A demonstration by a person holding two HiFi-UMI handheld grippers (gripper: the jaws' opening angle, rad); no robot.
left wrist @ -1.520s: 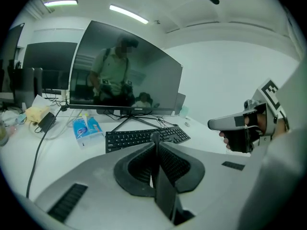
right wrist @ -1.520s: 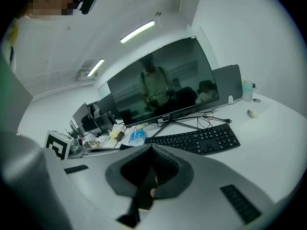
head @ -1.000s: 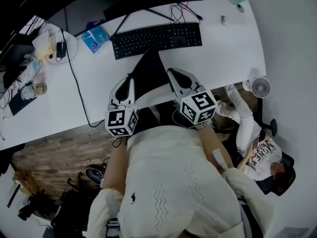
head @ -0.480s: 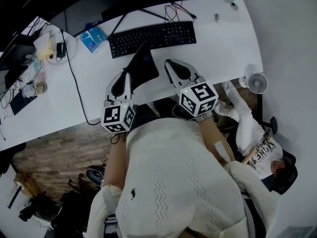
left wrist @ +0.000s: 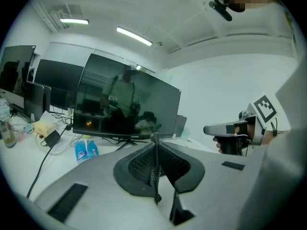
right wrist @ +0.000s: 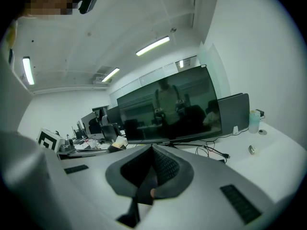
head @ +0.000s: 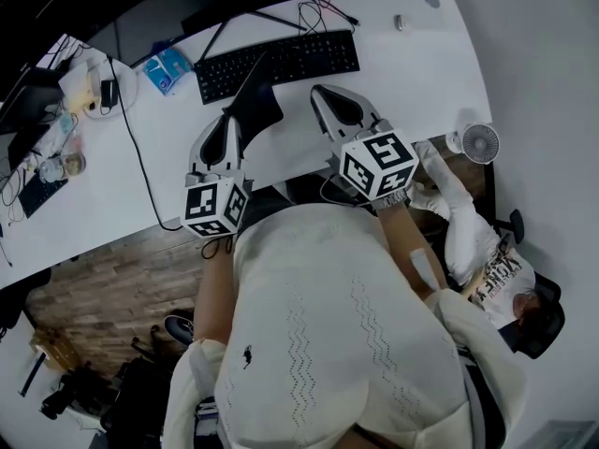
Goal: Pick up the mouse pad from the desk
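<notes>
Left fingers [left wrist: 86,178] tight around mouse pad [head: 255,101]

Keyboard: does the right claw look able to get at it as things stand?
Probably yes: the right claw hovers just short of the keyboard, nothing between them; the mouse pad is in the left claw, off to one side.

desk [head: 412,82]: white | on it: keyboard [head: 290,59], blue packet [head: 167,69], cable [head: 140,157] | maybe a mouse [head: 399,22]
</notes>
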